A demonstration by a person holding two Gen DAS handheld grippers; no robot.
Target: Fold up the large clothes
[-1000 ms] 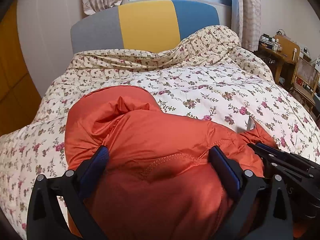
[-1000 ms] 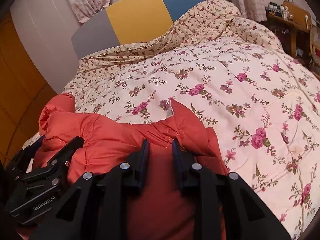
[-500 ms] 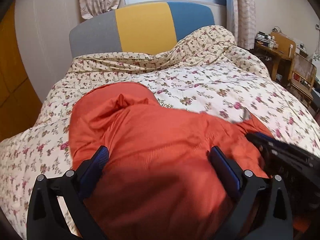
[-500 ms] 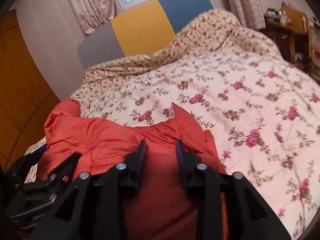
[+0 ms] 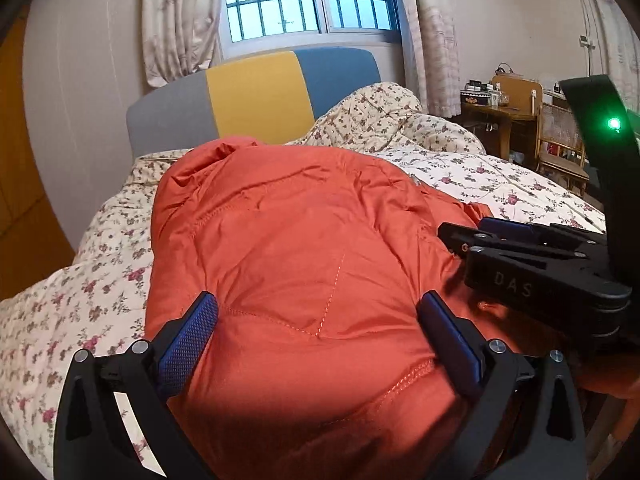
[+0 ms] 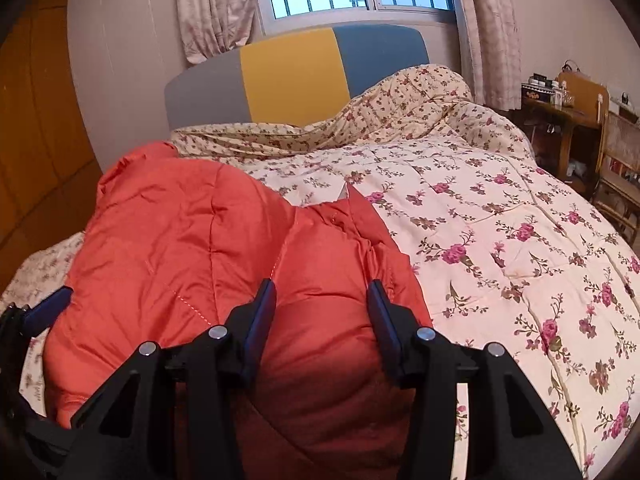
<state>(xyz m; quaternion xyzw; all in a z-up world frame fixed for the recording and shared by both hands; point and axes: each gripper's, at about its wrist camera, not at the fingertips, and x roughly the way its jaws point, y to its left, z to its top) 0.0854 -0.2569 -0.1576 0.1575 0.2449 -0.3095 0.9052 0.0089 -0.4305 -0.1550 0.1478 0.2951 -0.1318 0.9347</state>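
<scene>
the left tool (image 5: 316, 332) stands wide open, its blue-padded fingers (image 5: 186, 340) spread on either side of a bulge of the orange padded jacket (image 5: 288, 240); the fabric swells up between the pads and touches them, but nothing is pinched. the right tool (image 6: 322, 308) is also parted, less widely, with a hump of the same jacket (image 6: 180, 248) pushed up between its two dark fingers (image 6: 262, 312) (the pads rest against the cloth at both sides, and no fold is clamped between them). in the left wrist view the right tool (image 5: 476, 236) shows from the side at the jacket's right edge, its tips lying against the orange cloth; a green light glows on the black part above it.

the jacket lies bunched on the bed, on top of the floral quilt (image 6: 500, 240), at the near left part of the bed as the right wrist view shows it. it is puffy and quilted, with stitched seams crossing its shiny surface and many soft creases. its far end rises into a rounded lump toward the headboard (image 6: 292, 76), which has grey, yellow and blue panels. a pointed flap of the jacket sticks up at its right edge, beside the quilt's pink flowers. behind the bed are a barred window (image 5: 296, 0) and pale curtains.
</scene>
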